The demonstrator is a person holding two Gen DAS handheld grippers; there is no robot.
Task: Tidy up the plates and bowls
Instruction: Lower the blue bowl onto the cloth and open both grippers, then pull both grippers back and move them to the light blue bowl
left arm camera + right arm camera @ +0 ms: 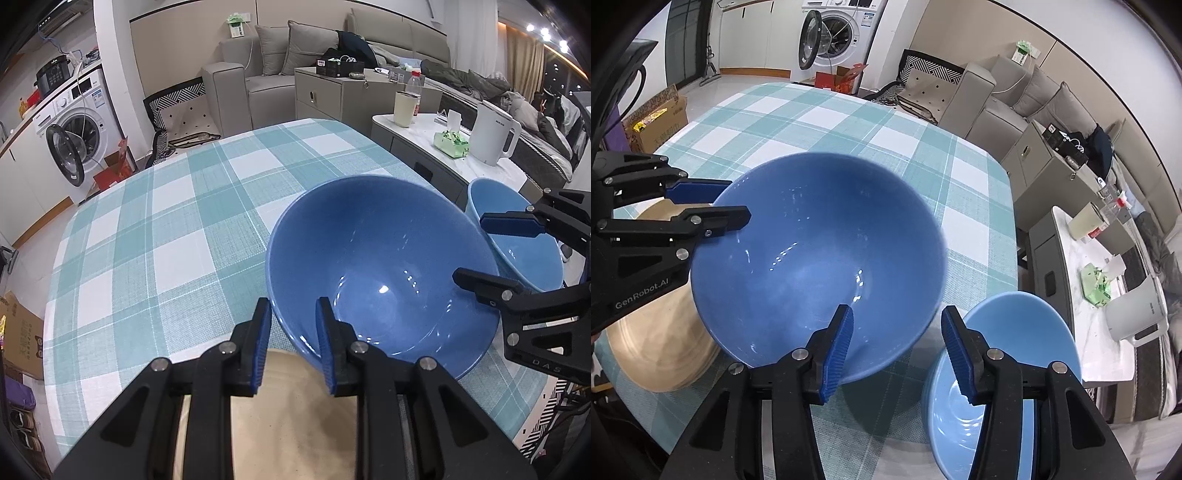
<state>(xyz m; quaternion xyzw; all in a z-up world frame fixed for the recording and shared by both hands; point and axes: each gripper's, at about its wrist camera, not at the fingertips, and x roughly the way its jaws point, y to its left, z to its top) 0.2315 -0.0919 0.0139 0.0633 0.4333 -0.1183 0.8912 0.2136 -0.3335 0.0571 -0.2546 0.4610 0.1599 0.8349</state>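
Two blue bowls and one tan plate share the checked bench. L→R: left claw (291,345) is clenched on the rim of the big dark-blue bowl (380,266) at about 7 o'clock of that bowl in the left wrist view, one pad outside the wall, one inside. The tan plate (661,332) lies under the bowl's left side, at 9 o'clock in the right wrist view; whether the bowl rests on it or is lifted clear cannot be told. Right claw (897,345) is released: jaws stand apart, one finger inside the big bowl's near rim, the other over the light-blue bowl (1001,373), neither pad pressing. The light-blue bowl sits just beside the big one at 4 o'clock.

Step in hand, prob.: repositioning the big bowl w/ the left claw. Next move likely calls for nesting or stacking the bowls; needs a firm rim grip and level carry, since glazed walls may slip.

Surface: teal-and-white cloth on the bench (166,229). Room: washing machine (834,33) at 12 o'clock, grey sofa (273,55), side counter w/ white kettle (493,133).
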